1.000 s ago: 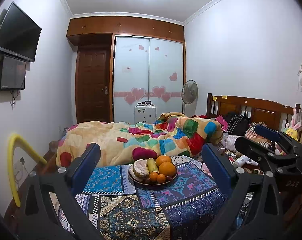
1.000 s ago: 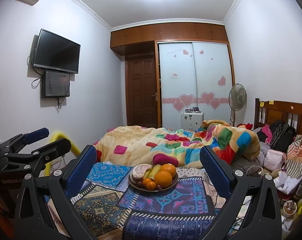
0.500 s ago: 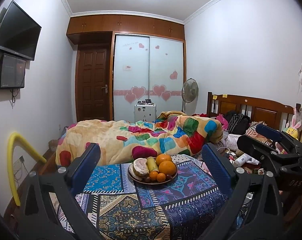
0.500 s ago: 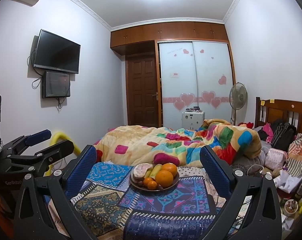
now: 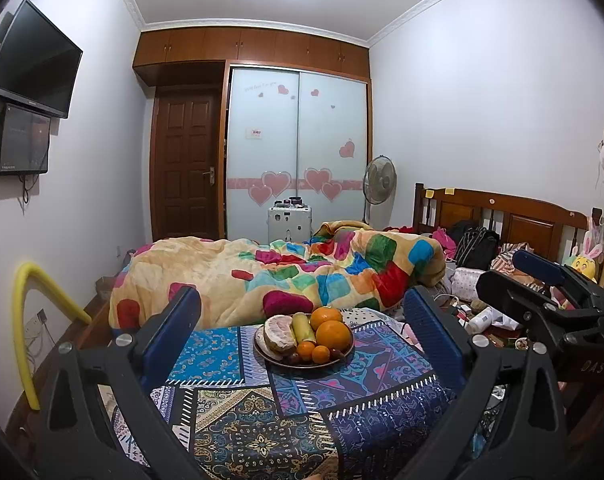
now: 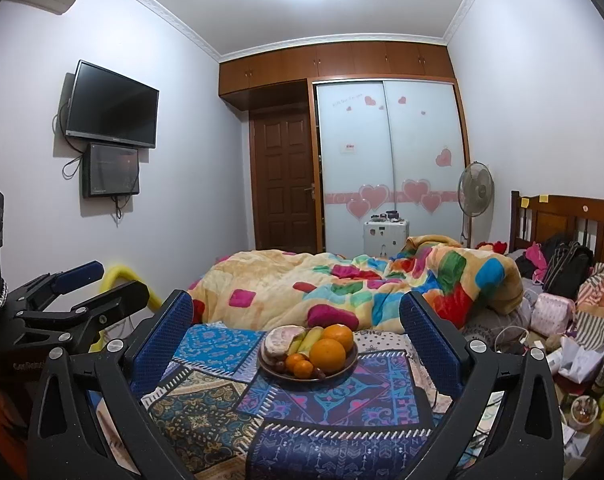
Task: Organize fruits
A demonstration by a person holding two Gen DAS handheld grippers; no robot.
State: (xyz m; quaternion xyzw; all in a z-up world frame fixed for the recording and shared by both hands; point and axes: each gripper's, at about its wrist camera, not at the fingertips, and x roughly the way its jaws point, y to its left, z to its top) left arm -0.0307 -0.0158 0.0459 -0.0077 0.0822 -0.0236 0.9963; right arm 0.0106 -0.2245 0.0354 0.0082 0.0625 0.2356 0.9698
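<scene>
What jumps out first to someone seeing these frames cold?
Probably the plate of fruit, centred on the patterned blue cloth, with two big oranges beside a peeled pomelo. Behind it, a bright patchwork quilt covers the bed. The left gripper and right gripper both frame the plate, open and empty.

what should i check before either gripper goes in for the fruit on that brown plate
1. Left gripper open and empty: ok.
2. Right gripper open and empty: ok.
3. Round brown plate flat on the patterned blue patchwork cloth: ok.
4. Fruit in view: two large oranges, small tangerines, yellow-green banana, peeled pale pomelo all heaped on the plate: ok.
5. Path from grippers to plate clear over the cloth: ok.
6. Destination for sorted fruit: cannot tell, no second container seen.
</scene>
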